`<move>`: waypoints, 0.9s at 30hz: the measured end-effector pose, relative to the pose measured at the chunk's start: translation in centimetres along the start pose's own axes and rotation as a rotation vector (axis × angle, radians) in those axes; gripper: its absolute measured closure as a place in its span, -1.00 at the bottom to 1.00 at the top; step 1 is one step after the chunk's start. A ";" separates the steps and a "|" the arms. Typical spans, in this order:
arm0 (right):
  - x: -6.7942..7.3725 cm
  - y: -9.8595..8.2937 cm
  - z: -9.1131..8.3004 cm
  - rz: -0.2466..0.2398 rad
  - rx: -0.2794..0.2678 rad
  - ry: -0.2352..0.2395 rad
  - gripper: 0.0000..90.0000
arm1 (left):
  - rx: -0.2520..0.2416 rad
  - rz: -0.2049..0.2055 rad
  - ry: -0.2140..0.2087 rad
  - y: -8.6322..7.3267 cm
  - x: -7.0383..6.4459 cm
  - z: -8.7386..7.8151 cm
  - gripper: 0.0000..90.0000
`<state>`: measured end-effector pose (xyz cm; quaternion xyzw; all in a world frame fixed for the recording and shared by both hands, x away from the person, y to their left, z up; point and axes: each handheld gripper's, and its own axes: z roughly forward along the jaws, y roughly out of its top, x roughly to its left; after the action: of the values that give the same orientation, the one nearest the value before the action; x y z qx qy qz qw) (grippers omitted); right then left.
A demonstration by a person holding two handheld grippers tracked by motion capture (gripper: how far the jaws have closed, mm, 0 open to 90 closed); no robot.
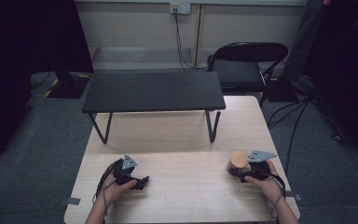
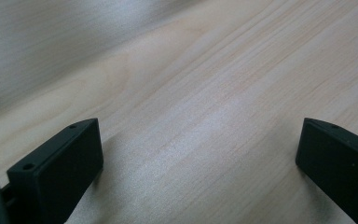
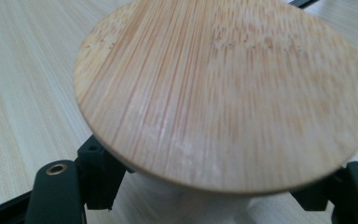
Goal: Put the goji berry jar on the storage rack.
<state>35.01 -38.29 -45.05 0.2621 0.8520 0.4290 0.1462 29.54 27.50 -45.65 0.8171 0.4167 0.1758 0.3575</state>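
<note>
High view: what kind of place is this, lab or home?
Likely a lab or data-recording room, not a home: grey carpet, black curtains at the sides, a folding chair, cables trailing on the floor, and a bare wooden table with a small black bench on it.

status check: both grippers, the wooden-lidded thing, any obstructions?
Left gripper open over bare light wooden table. Right gripper shut on round bamboo-lidded white container. Low black bench stands across the far half, well clear.

A round bamboo lid (image 3: 223, 93) sits just ahead of the right gripper (image 3: 214, 186), above its black jaws, which stand on either side of a pale jar (image 3: 191, 205) under it. Light wooden table (image 3: 23, 84) lies beyond.
</note>
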 end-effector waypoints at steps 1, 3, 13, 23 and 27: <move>0.0 0.2 -0.1 0.009 0.001 0.009 -0.42 | 0.000 0.000 0.000 0.0 0.0 0.0 -1.00; -0.1 0.6 -0.2 0.011 0.008 0.019 -0.43 | 0.000 0.001 0.000 0.0 0.0 0.0 -1.00; 0.2 2.2 -0.7 0.027 0.020 0.042 -0.42 | 0.000 0.001 0.000 0.0 0.0 0.0 -1.00; 0.7 5.7 -1.7 0.006 0.036 0.054 -0.42 | 0.000 0.001 0.000 0.0 0.0 0.0 -1.00; 0.5 6.7 -1.9 0.018 0.019 0.090 -0.42 | 0.000 0.000 0.000 0.0 0.0 0.0 -1.00</move>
<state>35.88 -35.97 -38.52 0.2517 0.8594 0.4335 0.1011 29.54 27.50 -45.65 0.8170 0.4167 0.1759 0.3576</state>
